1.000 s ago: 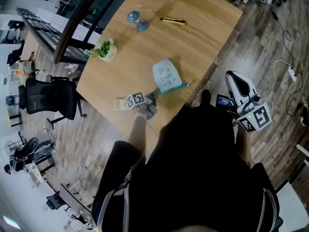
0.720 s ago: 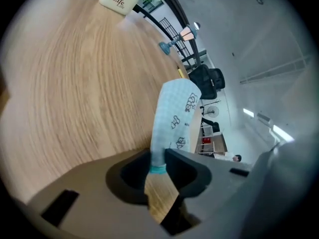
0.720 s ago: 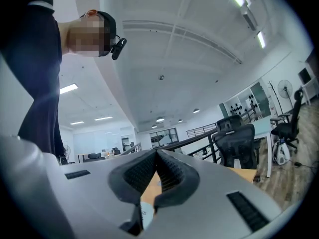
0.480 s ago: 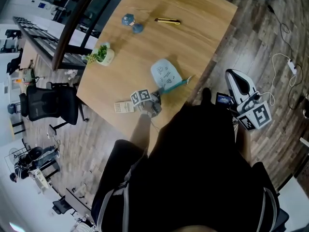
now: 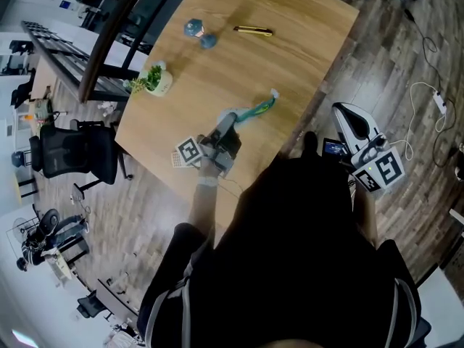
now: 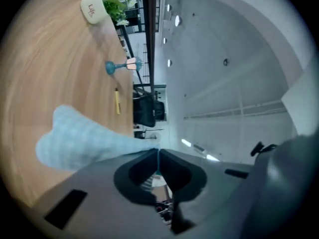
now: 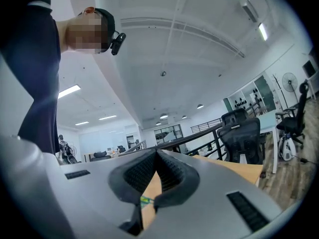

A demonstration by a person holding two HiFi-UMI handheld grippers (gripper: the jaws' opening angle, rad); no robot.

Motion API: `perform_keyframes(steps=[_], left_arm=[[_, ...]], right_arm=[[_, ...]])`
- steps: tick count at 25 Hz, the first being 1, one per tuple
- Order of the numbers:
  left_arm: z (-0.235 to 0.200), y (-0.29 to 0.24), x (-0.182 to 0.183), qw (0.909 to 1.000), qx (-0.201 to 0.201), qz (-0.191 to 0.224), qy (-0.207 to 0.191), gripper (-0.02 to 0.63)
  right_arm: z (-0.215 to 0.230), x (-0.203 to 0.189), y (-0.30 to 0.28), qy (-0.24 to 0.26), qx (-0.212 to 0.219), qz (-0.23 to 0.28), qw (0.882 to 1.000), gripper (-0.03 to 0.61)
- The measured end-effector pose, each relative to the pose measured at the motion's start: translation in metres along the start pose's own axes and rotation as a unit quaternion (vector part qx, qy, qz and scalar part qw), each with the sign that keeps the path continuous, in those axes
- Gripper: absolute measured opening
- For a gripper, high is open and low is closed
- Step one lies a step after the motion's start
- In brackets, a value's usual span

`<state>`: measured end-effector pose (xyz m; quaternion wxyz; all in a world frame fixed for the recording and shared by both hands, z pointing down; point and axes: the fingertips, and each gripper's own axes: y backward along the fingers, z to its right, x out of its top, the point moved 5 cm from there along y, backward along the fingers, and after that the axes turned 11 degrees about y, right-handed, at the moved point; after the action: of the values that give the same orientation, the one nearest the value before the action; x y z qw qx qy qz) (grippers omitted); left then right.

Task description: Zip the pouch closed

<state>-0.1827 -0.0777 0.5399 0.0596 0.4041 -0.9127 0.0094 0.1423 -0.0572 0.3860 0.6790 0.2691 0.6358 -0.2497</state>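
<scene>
Setting: open office with a wood-plank floor. A light wooden table is seen steeply from above, with a black office chair beside it at the left.

Item 1, pouch: pale blue with a teal edge. It is held over the near part of the table and seen edge-on from the head view. In the left gripper view its fabric is seen tapering to a point at the jaw tips.

Item 2, left gripper: it is held level over the table. Its jaws are closed together, with the tapered end of the pouch pinched as a thin teal line between them.

Item 3, right gripper: it is held off the table's right edge, over the floor and well apart from the pouch. Its jaws are pressed together with nothing between them.

Other items on the table, all well apart from the pouch:
- a small potted plant near the left edge
- a blue dumbbell-shaped object at the far side
- a yellow pen just to the right of the dumbbell-shaped object
</scene>
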Motion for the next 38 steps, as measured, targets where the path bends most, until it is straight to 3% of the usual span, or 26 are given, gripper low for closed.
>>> perform_keyframes(steps=[3, 7, 12, 14, 15, 17, 18, 20, 22, 23, 24, 26, 29, 32, 36, 38], left_arm=[[0.069, -0.007, -0.019, 0.9942, -0.101, -0.030, -0.018, 0.013], [0.142, -0.002, -0.048, 0.9729, -0.206, -0.076, -0.072, 0.013], [0.176, 0.012, -0.055, 0.9510, -0.259, -0.091, -0.141, 0.014], [0.185, 0.013, -0.059, 0.9445, -0.274, -0.100, -0.151, 0.014], [0.189, 0.013, -0.061, 0.9410, -0.281, -0.105, -0.156, 0.013], [0.197, 0.015, -0.065, 0.9321, -0.300, -0.115, -0.167, 0.014], [0.201, 0.016, -0.067, 0.9273, -0.311, -0.118, -0.172, 0.013], [0.212, 0.019, -0.072, 0.9169, -0.334, -0.122, -0.182, 0.013], [0.221, 0.020, -0.075, 0.9082, -0.350, -0.126, -0.192, 0.014], [0.224, 0.020, -0.077, 0.9054, -0.353, -0.130, -0.197, 0.014], [0.226, 0.019, -0.077, 0.9035, -0.353, -0.134, -0.202, 0.014], [0.226, 0.018, -0.076, 0.9023, -0.352, -0.136, -0.209, 0.014], [0.225, 0.018, -0.076, 0.9026, -0.352, -0.129, -0.211, 0.014], [0.223, 0.019, -0.077, 0.9030, -0.351, -0.127, -0.212, 0.014], [0.222, 0.018, -0.074, 0.9045, -0.345, -0.131, -0.214, 0.014], [0.221, 0.019, -0.074, 0.9042, -0.345, -0.132, -0.215, 0.014]], right_arm=[[0.002, -0.004, -0.006, -0.017, 0.022, -0.001, 1.000, 0.014], [0.010, 0.000, -0.012, -0.055, 0.041, 0.018, 0.997, 0.014], [0.007, 0.007, -0.024, -0.071, 0.068, 0.041, 0.994, 0.014], [0.006, 0.013, -0.029, -0.129, 0.098, 0.079, 0.984, 0.014], [0.005, 0.015, -0.033, -0.180, 0.120, 0.105, 0.971, 0.025], [0.004, 0.017, -0.044, -0.298, 0.174, 0.150, 0.926, 0.126], [0.001, 0.016, -0.051, -0.356, 0.205, 0.165, 0.896, 0.189], [-0.008, 0.016, -0.062, -0.465, 0.264, 0.186, 0.824, 0.252], [-0.017, 0.015, -0.069, -0.549, 0.300, 0.198, 0.754, 0.253], [-0.020, 0.014, -0.072, -0.578, 0.308, 0.201, 0.728, 0.253], [-0.023, 0.014, -0.075, -0.598, 0.314, 0.203, 0.709, 0.251], [-0.027, 0.015, -0.079, -0.622, 0.323, 0.202, 0.684, 0.225], [-0.034, 0.018, -0.081, -0.630, 0.336, 0.193, 0.673, 0.205], [-0.036, 0.017, -0.080, -0.634, 0.335, 0.194, 0.669, 0.094], [-0.037, 0.019, -0.081, -0.625, 0.335, 0.188, 0.680, 0.076], [-0.038, 0.020, -0.081, -0.619, 0.336, 0.189, 0.685, 0.027]])
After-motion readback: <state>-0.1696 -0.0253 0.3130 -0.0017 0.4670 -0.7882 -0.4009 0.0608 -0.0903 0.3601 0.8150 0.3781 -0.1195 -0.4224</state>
